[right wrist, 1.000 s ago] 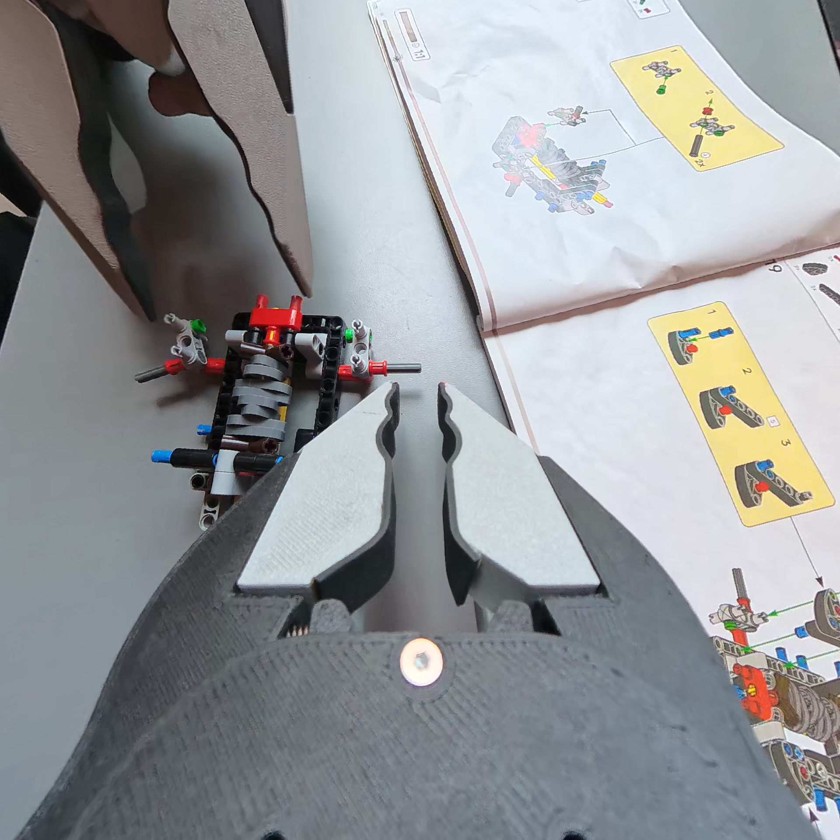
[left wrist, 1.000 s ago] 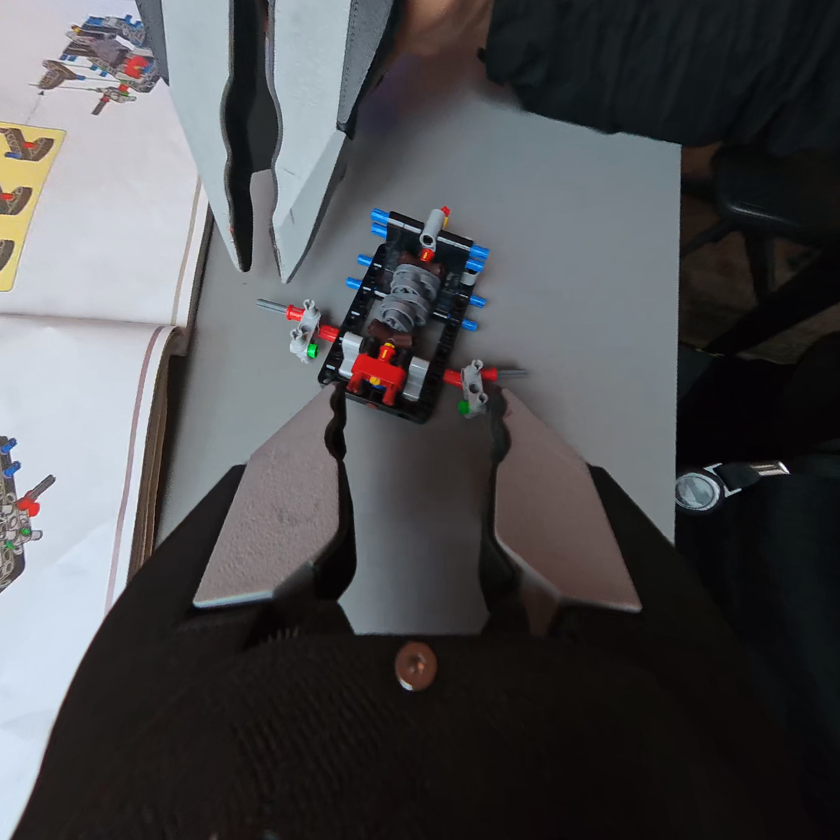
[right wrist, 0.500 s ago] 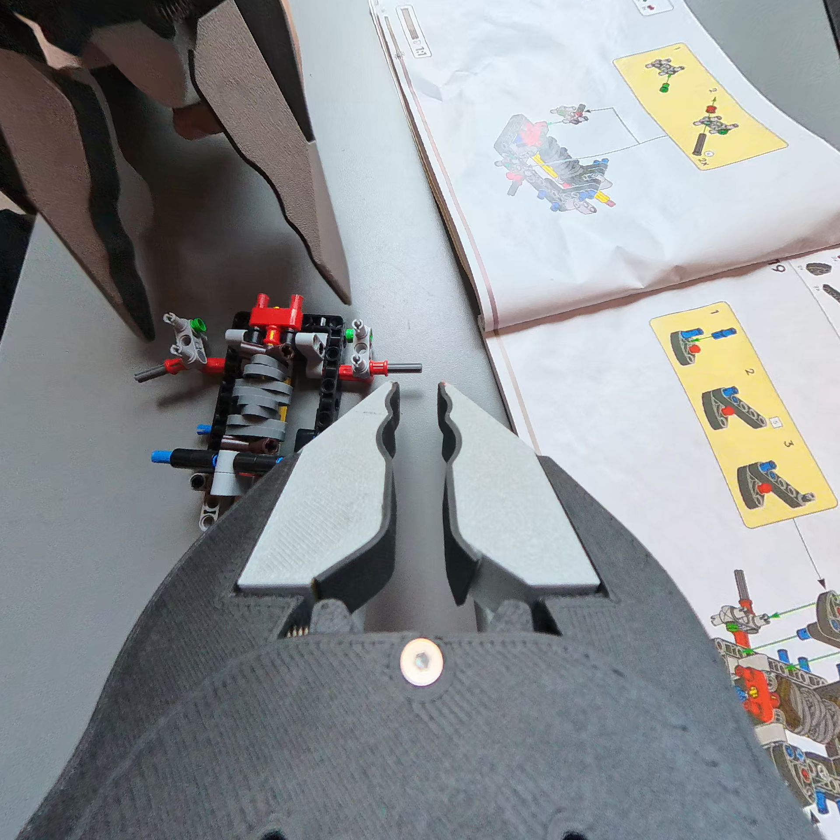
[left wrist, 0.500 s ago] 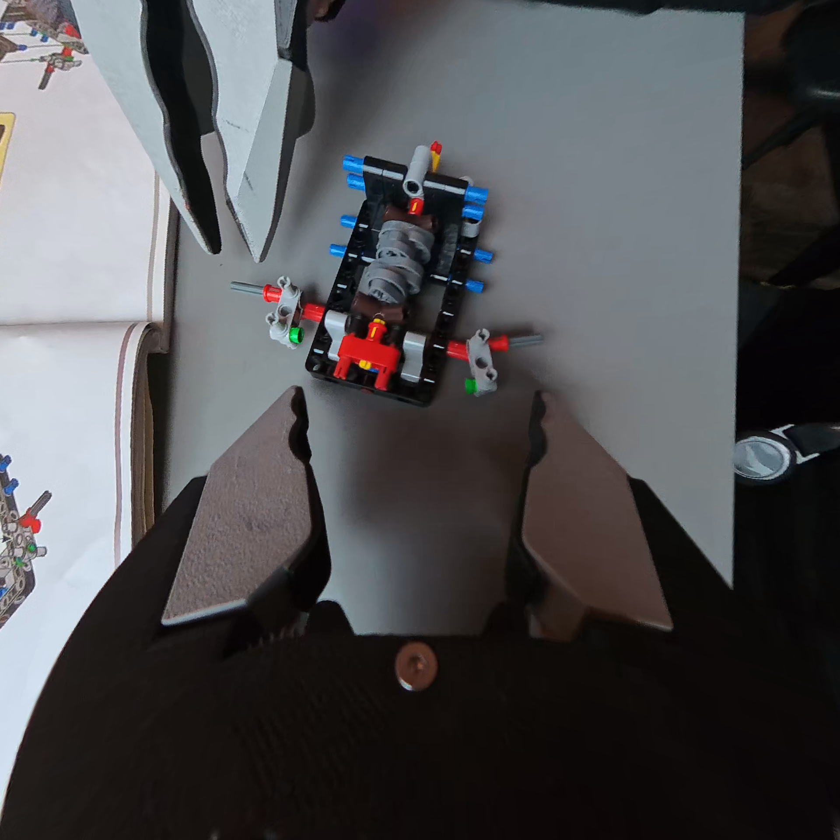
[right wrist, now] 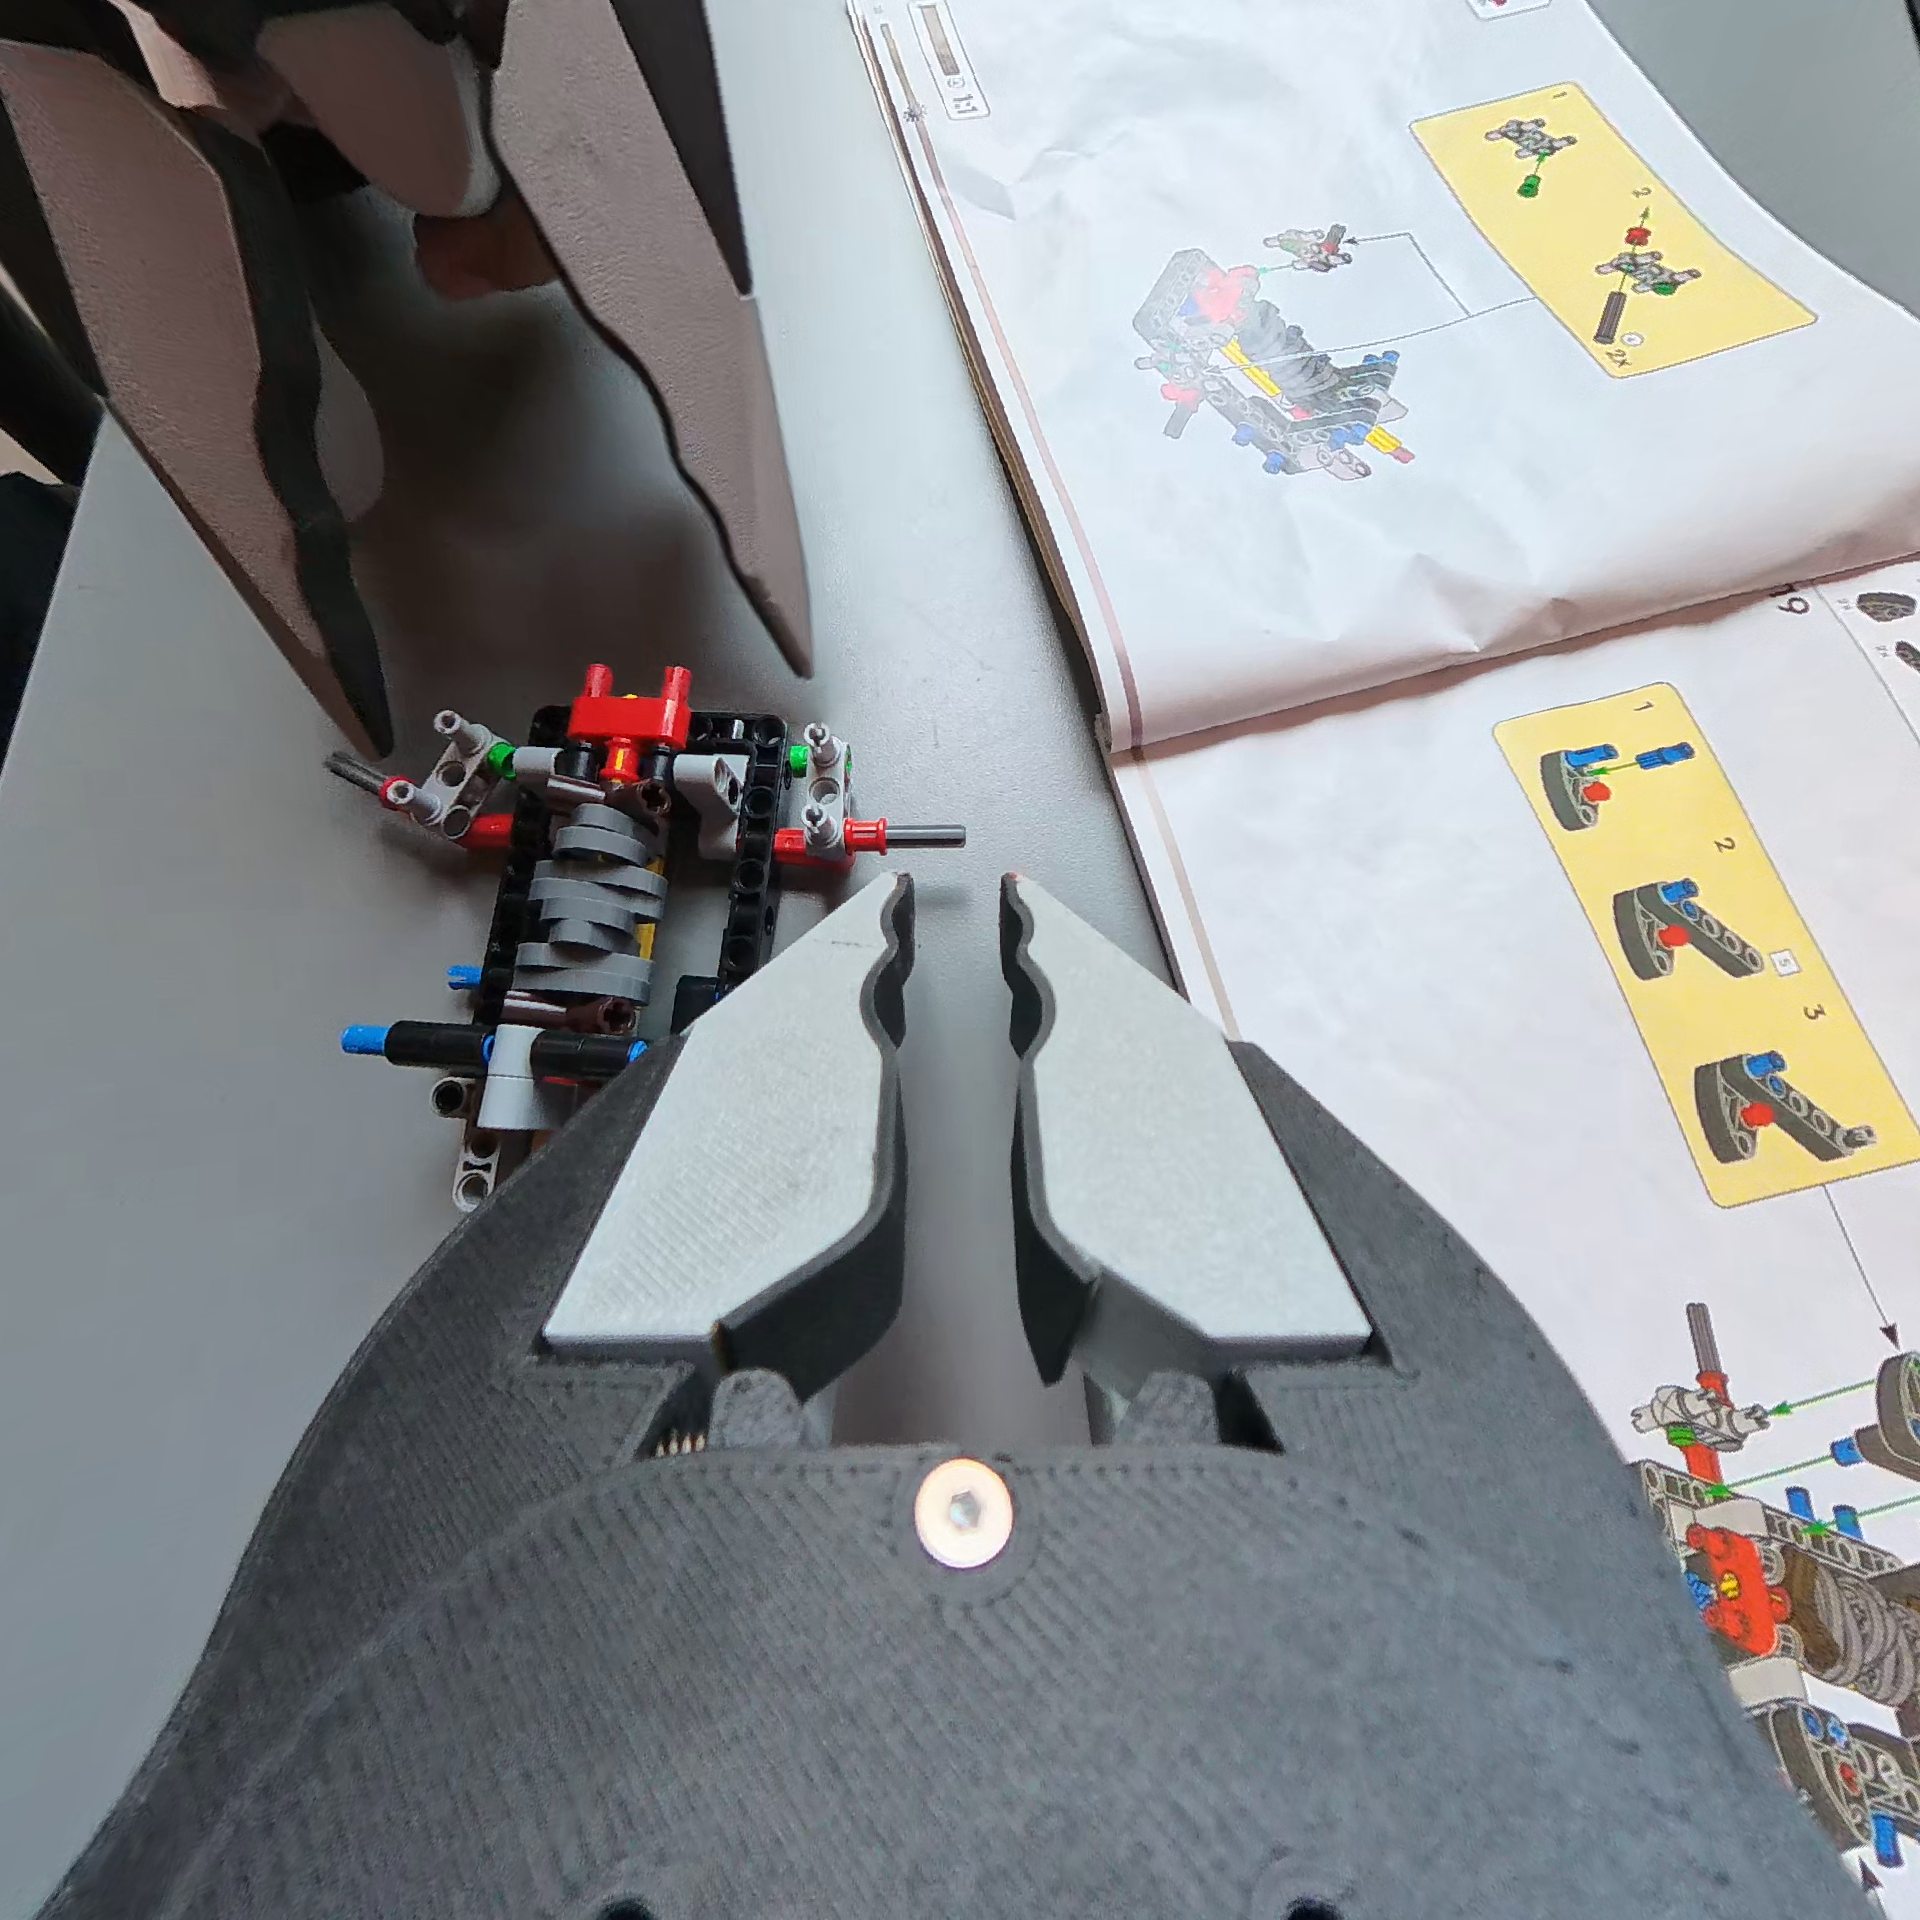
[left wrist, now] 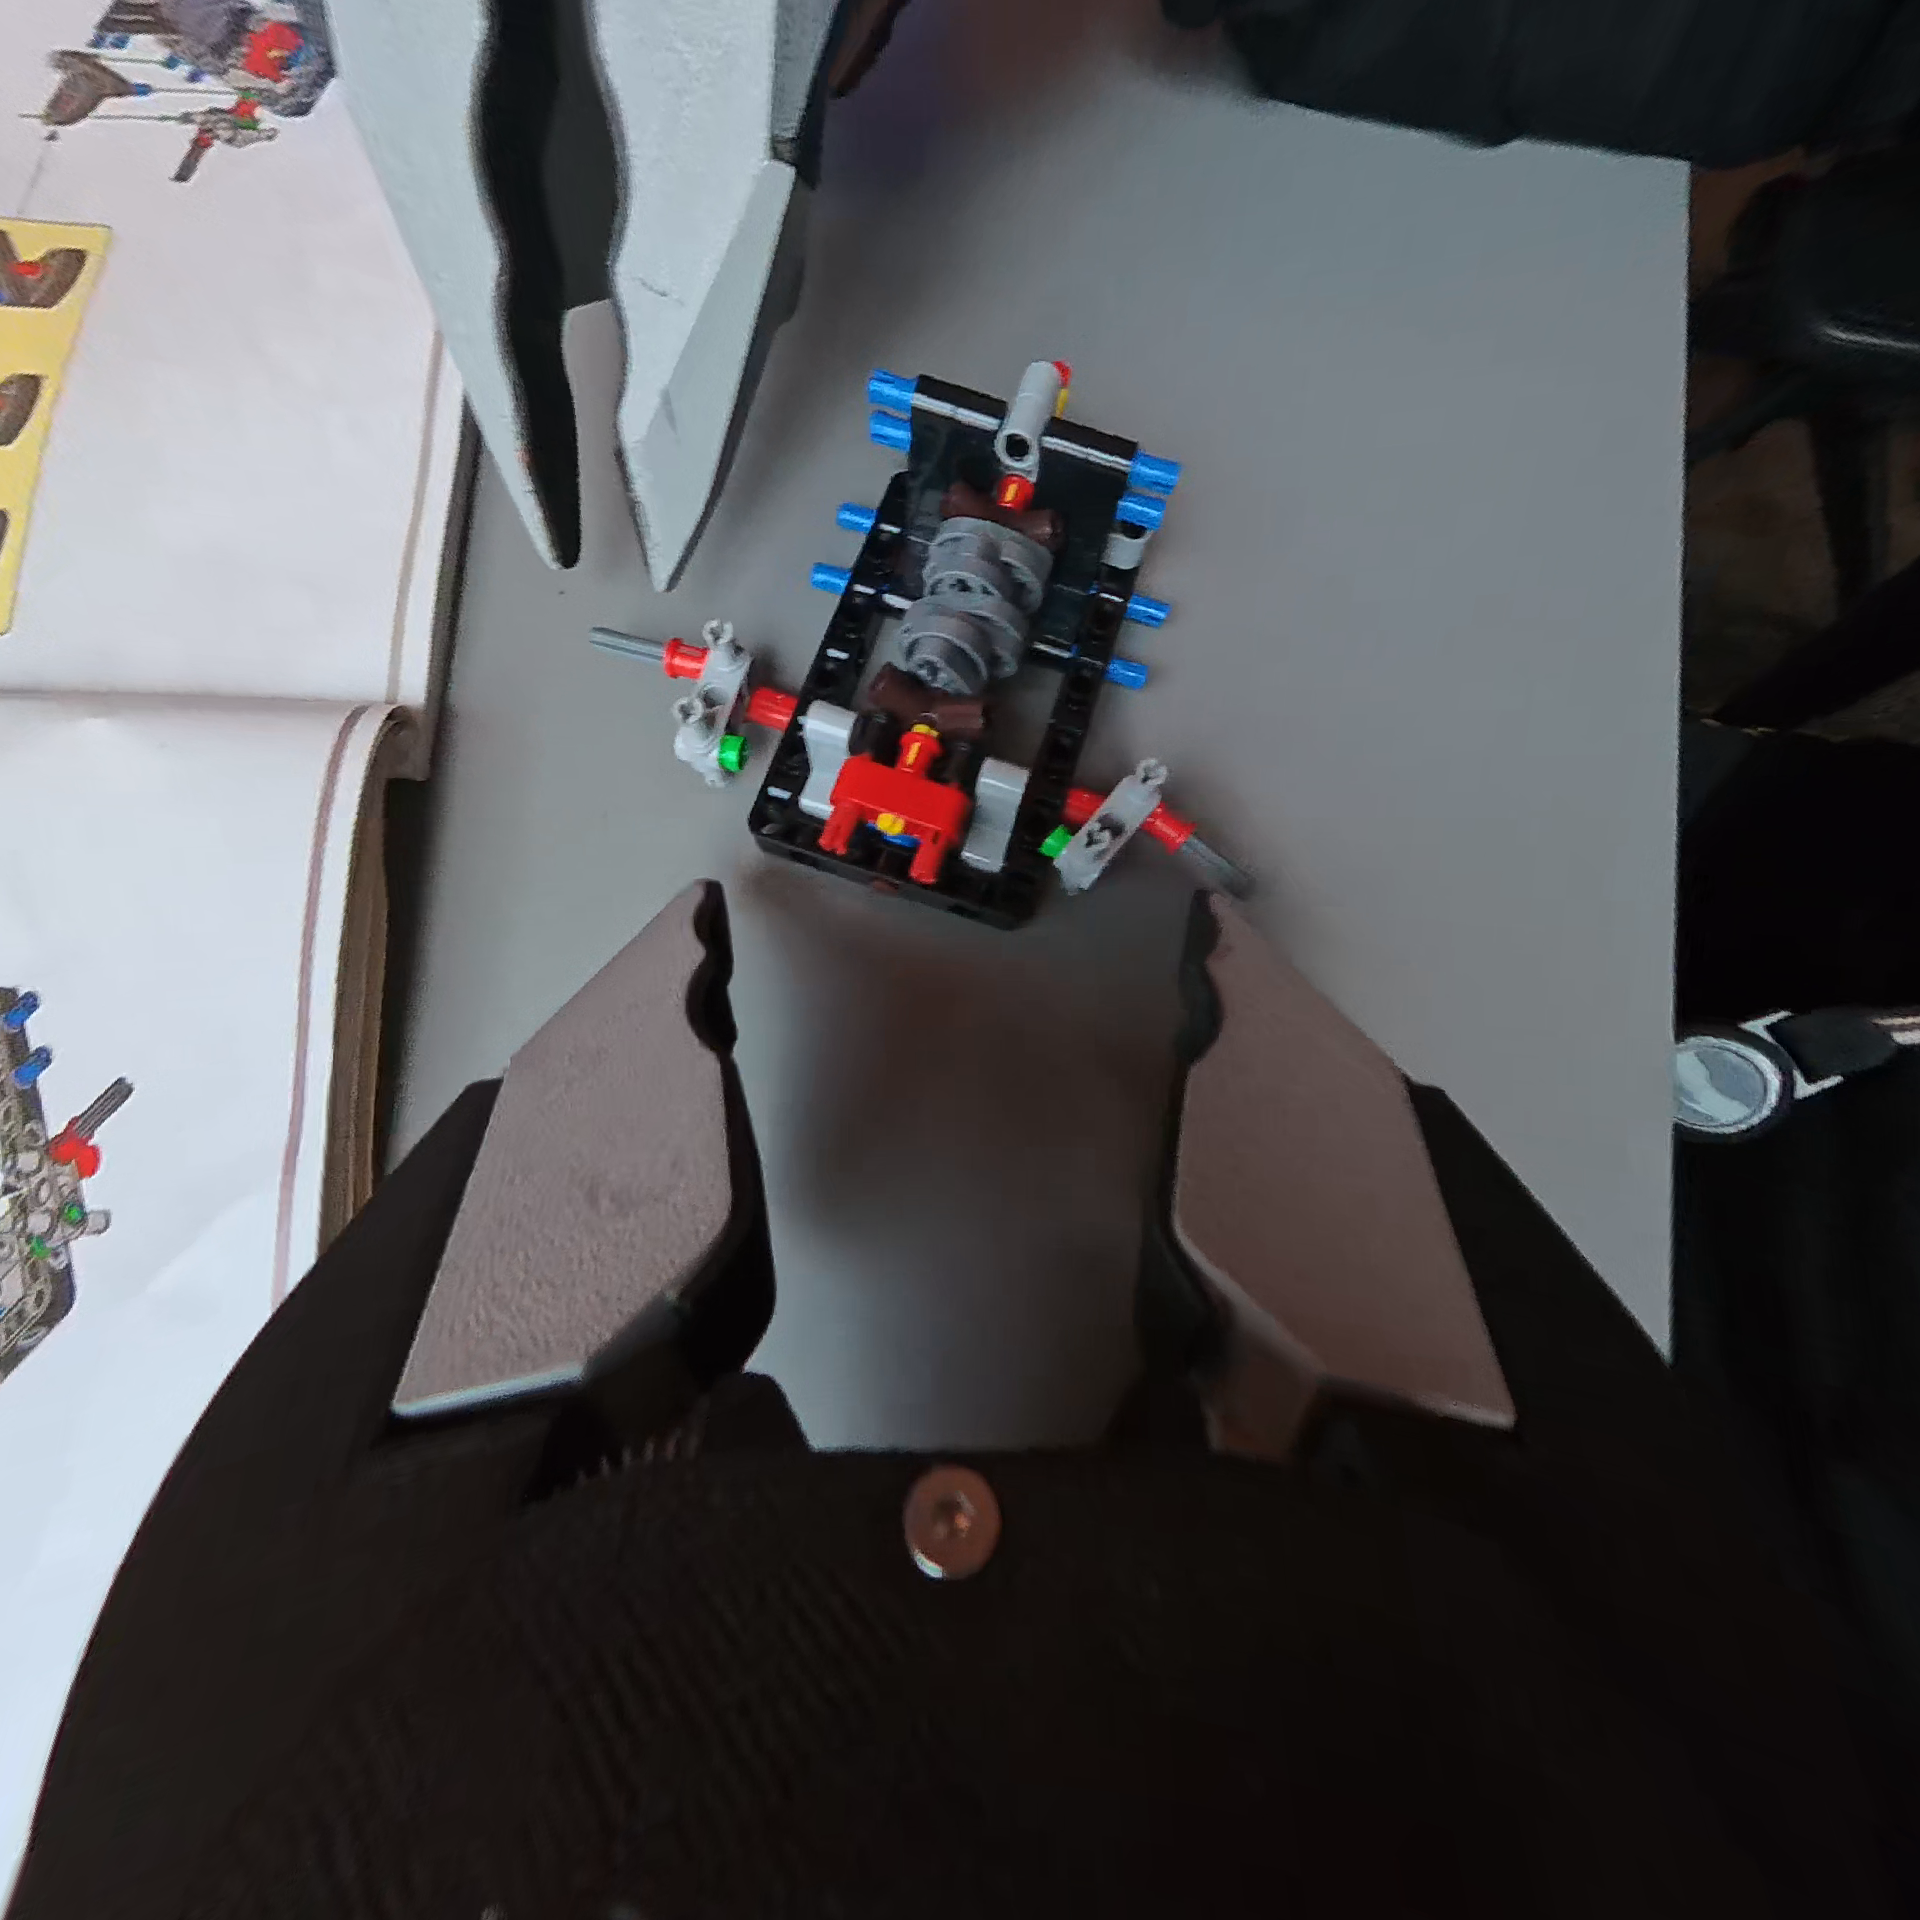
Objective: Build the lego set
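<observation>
A small Lego chassis (left wrist: 961,665) lies flat on the grey table (left wrist: 1351,468): a black frame with grey gear discs, a red block, blue pins and a red-and-grey axle on each side. My left gripper (left wrist: 956,912) is open and empty, just short of the red-block end. One of its fingertips (left wrist: 1205,920) is at the tip of one side axle (left wrist: 1143,821), which is angled. The chassis also shows in the right wrist view (right wrist: 623,883). My right gripper (right wrist: 956,883) is empty, with its jaws a little apart, beside the other axle tip (right wrist: 925,834).
An open instruction booklet (right wrist: 1455,520) lies alongside the chassis and also shows in the left wrist view (left wrist: 208,499). The table edge (left wrist: 1675,727) runs close past the chassis, with dark furniture and a round silver-and-black object (left wrist: 1720,1081) beyond it.
My left gripper opened wider, then came up to the chassis. The side axle by its fingertip has swung from straight to angled. My right gripper has stayed put.
</observation>
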